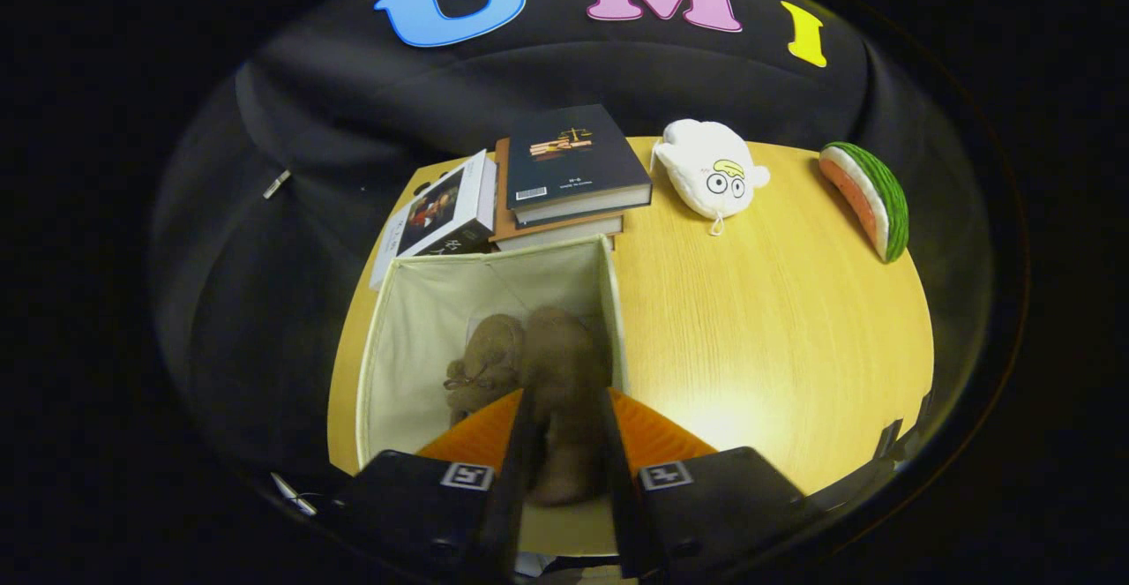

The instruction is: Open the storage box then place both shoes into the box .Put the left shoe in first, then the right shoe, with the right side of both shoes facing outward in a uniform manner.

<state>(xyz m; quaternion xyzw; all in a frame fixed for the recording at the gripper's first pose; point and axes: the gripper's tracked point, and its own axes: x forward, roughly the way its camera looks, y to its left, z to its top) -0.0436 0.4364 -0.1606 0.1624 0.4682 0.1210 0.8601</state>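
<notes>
Hovering over the open box (pixel 388 338) on the table (pixel 776 320), the gripper (pixel 564 426) clamps a soft, light brown shoe (pixel 564 382) by its pliable sides, just right of the other shoe (pixel 485 360) already lying inside.

Overhead light falls bright on the worktop (pixel 776 320), with a glare patch near the tool (pixel 564 408). The box (pixel 423 320) interior lies in dim shadow, so the shoes (pixel 529 364) look murky. Fisheye bending curves the worktop's edges; focus stays sharp on the far books (pixel 564 170).
</notes>
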